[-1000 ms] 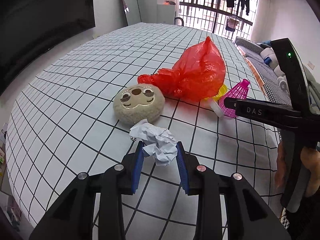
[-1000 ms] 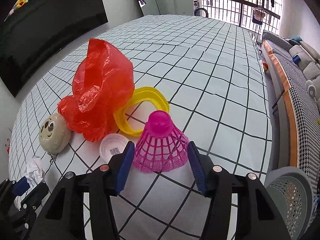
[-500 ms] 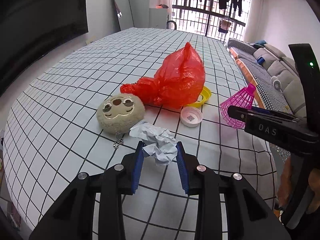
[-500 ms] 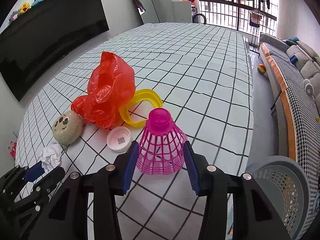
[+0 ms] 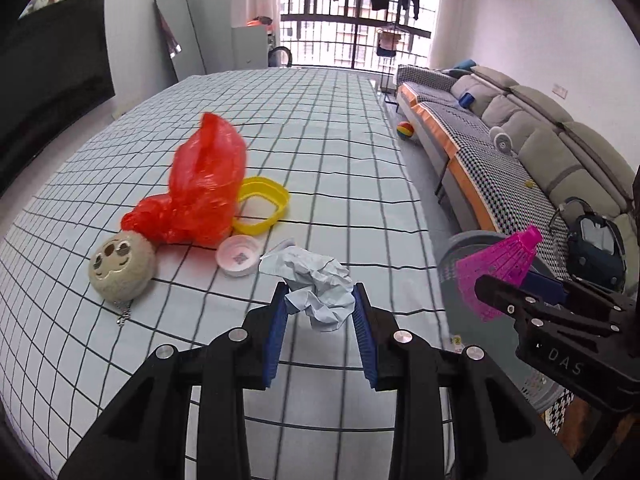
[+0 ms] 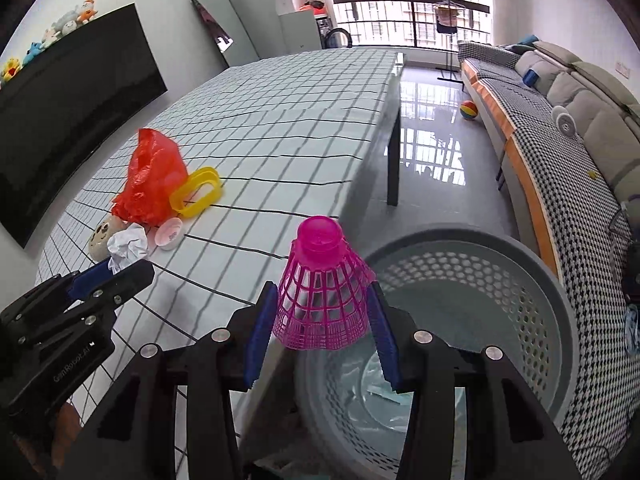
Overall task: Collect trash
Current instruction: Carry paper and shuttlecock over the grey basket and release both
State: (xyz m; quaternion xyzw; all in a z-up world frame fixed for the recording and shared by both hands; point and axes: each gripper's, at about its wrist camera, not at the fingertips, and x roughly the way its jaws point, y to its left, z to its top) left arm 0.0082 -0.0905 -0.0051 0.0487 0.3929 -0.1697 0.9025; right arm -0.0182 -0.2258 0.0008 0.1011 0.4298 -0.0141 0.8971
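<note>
My left gripper [image 5: 320, 297] is shut on a crumpled ball of white paper [image 5: 316, 280], held above the checked table near its right edge. My right gripper [image 6: 322, 297] is shut on a pink plastic shuttlecock [image 6: 322, 276], cork end up, its skirt squeezed between the blue pads. The shuttlecock hangs past the table edge, over the near rim of a grey perforated basket [image 6: 520, 264] on the floor. In the left wrist view the shuttlecock [image 5: 500, 264] and the basket [image 5: 450, 248] show at the right. The right wrist view has the paper [image 6: 128, 244] at the left.
On the checked table [image 5: 320, 140] lie a red plastic bag [image 5: 200, 192], a yellow ring [image 5: 262, 208], a white lid [image 5: 238, 256] and a round plush toy [image 5: 120, 268]. A sofa [image 5: 520, 140] runs along the right, across a strip of glossy floor.
Both grippers have swung right and risen a little with their loads. The right jaws closed onto the shuttlecock, lifted it off the table and carried it past the edge to the basket.
</note>
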